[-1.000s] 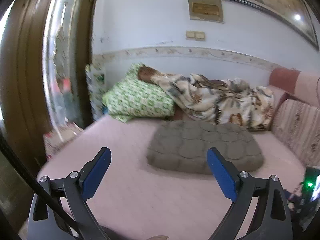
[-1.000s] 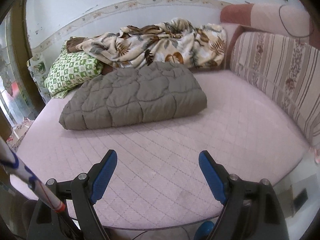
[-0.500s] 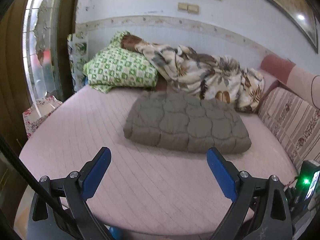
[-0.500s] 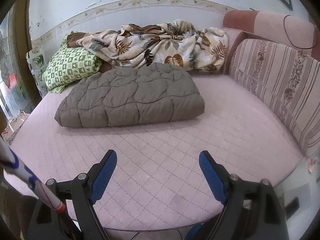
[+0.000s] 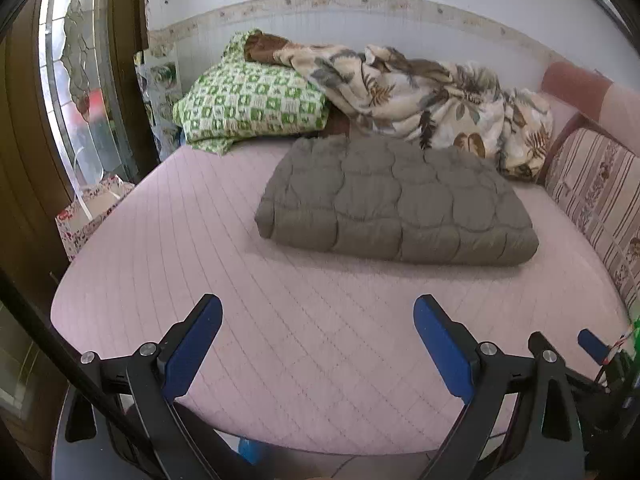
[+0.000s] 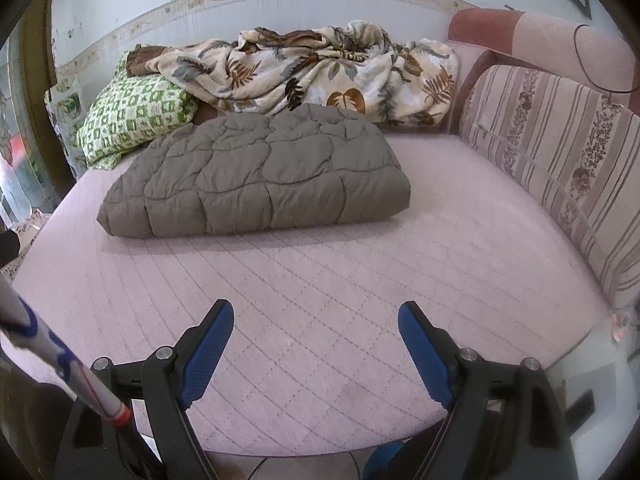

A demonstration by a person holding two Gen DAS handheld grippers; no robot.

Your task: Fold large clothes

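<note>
Down dips the left hand-held gripper [image 5: 318, 344], tilting toward the bed [image 5: 304, 320]; both it and the right hand-held gripper [image 6: 316, 346] gape wide, empty. Grey quilted garment [image 5: 396, 204] lies folded mid-bed, untouched, well beyond them.

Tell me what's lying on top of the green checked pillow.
The leaf-print blanket drapes over the green checked pillow's far upper corner. How far the pillow extends beneath it is hidden.

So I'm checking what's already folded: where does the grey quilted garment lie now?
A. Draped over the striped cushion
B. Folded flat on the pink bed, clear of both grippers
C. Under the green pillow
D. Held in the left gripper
B: the grey quilted garment lies folded on the pink bed, with the left gripper and right gripper open and empty.
</note>
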